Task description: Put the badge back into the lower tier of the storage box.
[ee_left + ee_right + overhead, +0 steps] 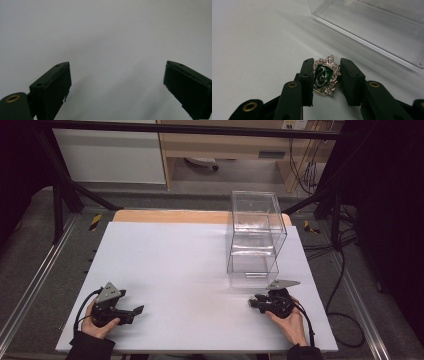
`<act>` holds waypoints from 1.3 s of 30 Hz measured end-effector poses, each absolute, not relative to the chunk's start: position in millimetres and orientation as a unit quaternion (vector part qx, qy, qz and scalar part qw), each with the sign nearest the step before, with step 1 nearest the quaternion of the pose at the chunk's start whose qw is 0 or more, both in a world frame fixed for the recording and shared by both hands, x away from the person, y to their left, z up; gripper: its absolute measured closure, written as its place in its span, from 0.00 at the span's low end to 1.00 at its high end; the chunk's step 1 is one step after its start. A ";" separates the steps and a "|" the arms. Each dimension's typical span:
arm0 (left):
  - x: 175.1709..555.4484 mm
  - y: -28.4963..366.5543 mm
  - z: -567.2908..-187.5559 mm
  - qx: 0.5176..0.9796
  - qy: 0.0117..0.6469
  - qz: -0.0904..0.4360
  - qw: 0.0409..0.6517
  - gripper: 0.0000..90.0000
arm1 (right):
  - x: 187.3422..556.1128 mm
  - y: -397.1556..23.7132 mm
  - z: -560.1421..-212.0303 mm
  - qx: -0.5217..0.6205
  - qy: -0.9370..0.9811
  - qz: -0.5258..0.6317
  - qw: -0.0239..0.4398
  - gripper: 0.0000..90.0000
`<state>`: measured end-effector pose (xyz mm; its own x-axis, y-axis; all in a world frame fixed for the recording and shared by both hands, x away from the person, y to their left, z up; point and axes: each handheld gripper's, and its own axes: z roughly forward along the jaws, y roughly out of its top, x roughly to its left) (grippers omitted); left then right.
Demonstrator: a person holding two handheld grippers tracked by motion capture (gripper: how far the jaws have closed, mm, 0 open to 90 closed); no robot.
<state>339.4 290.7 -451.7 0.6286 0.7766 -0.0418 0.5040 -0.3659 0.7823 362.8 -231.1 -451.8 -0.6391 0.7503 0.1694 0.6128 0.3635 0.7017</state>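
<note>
The white sheet (pixel 175 265) lies bare across its left and middle, so either gripper has open passage there, and the left gripper (pixel 117 82) has nothing but sheet between its wide-apart jaws. The one obstacle is the clear box (pixel 254 237), standing tall on the far right of the sheet, just beyond the right gripper (pixel 254 303). In the right gripper view its near wall runs close past the jaws, which flank a badge (pixel 325 75)

white table top (pixel 175 255), grey floor (pixel 30 250), cables (pixel 305 167) behind.
</note>
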 end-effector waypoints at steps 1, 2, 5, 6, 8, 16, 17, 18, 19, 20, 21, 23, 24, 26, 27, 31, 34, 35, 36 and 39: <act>339.4 290.7 -451.7 0.809 0.396 0.170 0.401 0.08 | 362.3 -231.2 -450.8 0.415 0.820 0.384 0.090 0.73; 339.4 290.7 -451.6 0.809 0.396 0.170 0.401 0.08 | 362.1 -231.5 -450.4 0.415 0.819 0.386 0.092 0.76; 339.4 290.7 -451.7 0.809 0.396 0.170 0.401 0.08 | 360.6 -232.6 -447.4 0.416 0.812 0.398 0.091 0.81; 339.4 290.7 -451.7 0.809 0.396 0.170 0.401 0.08 | 360.4 -232.8 -447.0 0.417 0.812 0.398 0.090 0.81; 339.5 290.7 -451.8 0.809 0.396 0.170 0.400 0.08 | 360.3 -233.0 -447.0 0.415 0.813 0.398 0.091 0.82; 339.2 290.8 -451.5 0.808 0.395 0.171 0.402 0.08 | 358.1 -233.8 -444.3 0.413 0.809 0.409 0.085 0.87; 339.1 290.8 -451.4 0.808 0.395 0.171 0.402 0.09 | 357.9 -234.0 -443.8 0.411 0.809 0.411 0.086 0.88; 339.2 290.9 -451.4 0.808 0.395 0.171 0.402 0.09 | 357.5 -233.9 -443.3 0.411 0.809 0.411 0.085 0.89; 339.2 291.0 -451.4 0.808 0.395 0.171 0.402 0.09 | 357.3 -234.1 -443.0 0.409 0.810 0.412 0.084 0.89; 339.2 291.0 -451.4 0.808 0.395 0.171 0.402 0.09 | 357.0 -234.2 -442.6 0.409 0.809 0.414 0.082 0.90; 339.1 290.7 -451.6 0.807 0.397 0.170 0.403 0.09 | 356.6 -234.0 -442.4 0.410 0.808 0.415 0.081 0.91; 339.1 290.8 -451.5 0.807 0.397 0.170 0.404 0.09 | 356.0 -234.0 -442.1 0.407 0.809 0.416 0.079 0.91; 339.0 290.9 -451.5 0.807 0.397 0.170 0.404 0.09 | 355.7 -234.0 -441.8 0.406 0.810 0.416 0.078 0.91; 339.0 290.8 -451.5 0.807 0.397 0.170 0.403 0.09 | 355.1 -233.6 -441.4 0.407 0.810 0.414 0.077 0.91; 339.0 290.8 -451.5 0.807 0.397 0.170 0.403 0.09 | 355.1 -233.6 -441.4 0.407 0.810 0.414 0.077 0.91; 339.1 291.0 -451.5 0.806 0.397 0.170 0.403 0.09 | 354.3 -233.8 -440.9 0.404 0.813 0.411 0.080 0.91; 339.1 291.1 -451.4 0.807 0.396 0.172 0.403 0.09 | 353.7 -234.0 -440.5 0.404 0.815 0.408 0.080 0.91; 339.1 291.2 -451.3 0.807 0.396 0.172 0.403 0.09 | 353.7 -234.0 -440.5 0.404 0.815 0.408 0.080 0.91; 339.1 291.2 -451.3 0.807 0.396 0.172 0.403 0.09 | 353.3 -234.0 -440.2 0.404 0.815 0.408 0.079 0.91; 339.1 291.3 -451.3 0.807 0.396 0.172 0.403 0.09 | 352.7 -234.4 -439.8 0.402 0.818 0.404 0.079 0.91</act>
<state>339.1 291.3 -451.3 0.6266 0.7782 -0.0422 0.5005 -0.3604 0.7871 352.7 -234.4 -439.8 -0.6634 0.7224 0.1952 0.5940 0.3497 0.7245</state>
